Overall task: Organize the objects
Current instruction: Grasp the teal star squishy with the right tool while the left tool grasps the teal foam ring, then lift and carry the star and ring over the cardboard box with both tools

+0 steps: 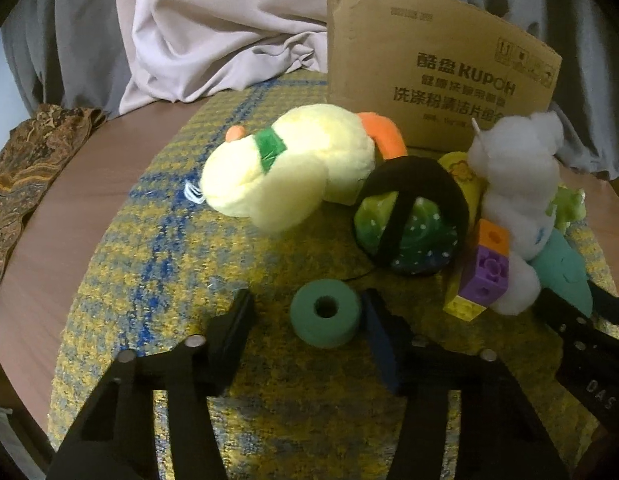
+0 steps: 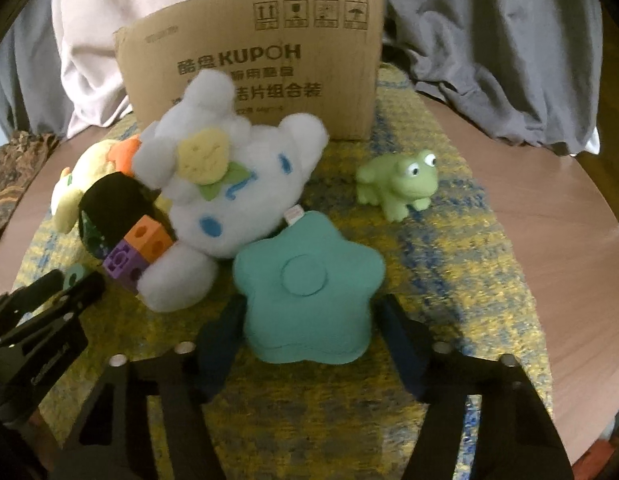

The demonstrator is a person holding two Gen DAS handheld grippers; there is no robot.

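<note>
Left wrist view. Left gripper tilted steeply down toward the yellow-and-blue woven cloth mat, well in front of the brown cardboard box. Jaws partly open around a dark green foam ring lying flat on the mat: one of the fingers touching the ring's side, the other standing apart from it, so no grip. Between ring and box, a yellow plush duck, a green ball with black bands, a stack of orange, purple and yellow plastic blocks and a white plush animal, all crowded together. Open mat only on the side of the ring away from the pile, then bare brown tabletop out to its curved edge.

Right wrist view. Right gripper likewise pitched down, in front of the box, jaws half-narrowed on either side of a teal star-shaped plush cushion lying flat on the mat. Both fingers close against the star's lower lobes; impossible to tell whether the pads press it. Star touching the white plush animal, which leans toward the box. Light green rubber frog alone between star and box, off to the box's far corner, with free mat around it. Clear mat and tabletop beyond the frog. Left gripper just beside, tight against the block stack.
</note>
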